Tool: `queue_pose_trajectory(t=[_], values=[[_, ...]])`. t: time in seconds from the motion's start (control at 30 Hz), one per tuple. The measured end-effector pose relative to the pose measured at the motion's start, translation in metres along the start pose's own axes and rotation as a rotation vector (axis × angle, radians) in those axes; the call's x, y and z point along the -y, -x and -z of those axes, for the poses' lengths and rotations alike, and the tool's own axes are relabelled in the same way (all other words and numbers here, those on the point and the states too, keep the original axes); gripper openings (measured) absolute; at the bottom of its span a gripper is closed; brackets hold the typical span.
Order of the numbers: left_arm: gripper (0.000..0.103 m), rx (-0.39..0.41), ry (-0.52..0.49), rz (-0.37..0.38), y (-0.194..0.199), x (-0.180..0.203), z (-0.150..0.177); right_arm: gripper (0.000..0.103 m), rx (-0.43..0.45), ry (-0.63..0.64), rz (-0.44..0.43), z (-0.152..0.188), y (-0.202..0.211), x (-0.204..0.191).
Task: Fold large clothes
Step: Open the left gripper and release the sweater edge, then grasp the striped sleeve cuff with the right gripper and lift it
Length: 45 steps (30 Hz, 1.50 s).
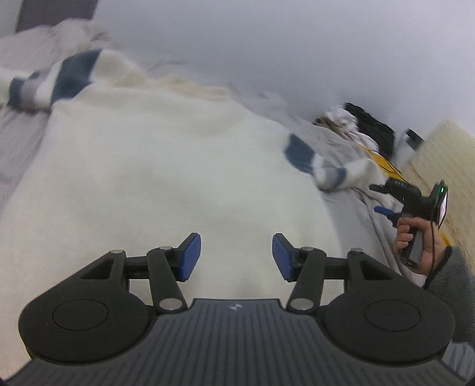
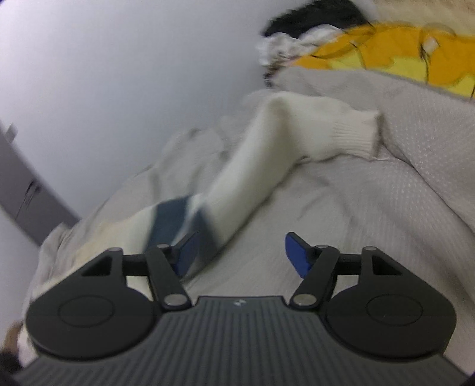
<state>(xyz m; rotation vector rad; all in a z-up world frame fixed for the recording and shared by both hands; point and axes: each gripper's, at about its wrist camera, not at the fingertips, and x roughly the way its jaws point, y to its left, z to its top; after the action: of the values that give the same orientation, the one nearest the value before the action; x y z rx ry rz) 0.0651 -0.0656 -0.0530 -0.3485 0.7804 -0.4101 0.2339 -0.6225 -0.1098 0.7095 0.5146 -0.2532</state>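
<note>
- The left gripper (image 1: 236,255) has its two blue pads spread apart with nothing between them; it is tilted downward over the broad cream body of the sweater (image 1: 166,166), and only knit shows through the gap.
- The right gripper (image 2: 240,255) is likewise parted and empty. Its left pad (image 2: 187,255) sits in front of the sweater's right sleeve (image 2: 261,154), over the blue band, but whether it touches the knit cannot be told; the other pad stands over bare grey bedcover (image 2: 371,213).
- In the left wrist view the right gripper (image 1: 378,199) appears at the far right, held by a hand (image 1: 415,243) wrapped around its handle, fingers curled, with a grey sleeve cuff (image 1: 451,279) at the wrist. It points across the picture toward the sleeve's end, and a small green light shows on its rear unit.
- The sweater lies flat on the bed, cream with dark blue and grey bands on both sleeves. One sleeve (image 1: 50,80) lies at the upper left of the left view.
- The right sleeve stretches away from the right gripper, bends, and ends in a ribbed cuff (image 2: 359,133) resting on the bedcover.
- Farther off, a yellow and orange printed cloth (image 2: 386,50) lies beyond the bedcover, with a dark item (image 2: 311,17) and a crumpled patterned piece beside it.
- A pale wall (image 1: 297,44) runs behind the bed; both views are blurred.
</note>
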Motion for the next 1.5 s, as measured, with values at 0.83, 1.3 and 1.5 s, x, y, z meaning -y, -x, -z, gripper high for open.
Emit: queue_pose_trajectory(t=[0.83, 1.3, 1.5], values=[[0.061, -0.051, 0.087, -0.061, -0.063, -0.029, -0.014, 0.017, 0.37, -0.15, 0.074, -0.073, -0.078, 0.032], [0.061, 0.006, 0.008, -0.187, -0.031, -0.028, -0.031, 0.011, 0.412, -0.044, 0.248, -0.125, -0.013, 0.044], [0.061, 0.028, 0.003, -0.185, -0.009, -0.034, -0.046, 0.011, 0.424, 0.125, 0.165, -0.121, 0.009, -0.028]])
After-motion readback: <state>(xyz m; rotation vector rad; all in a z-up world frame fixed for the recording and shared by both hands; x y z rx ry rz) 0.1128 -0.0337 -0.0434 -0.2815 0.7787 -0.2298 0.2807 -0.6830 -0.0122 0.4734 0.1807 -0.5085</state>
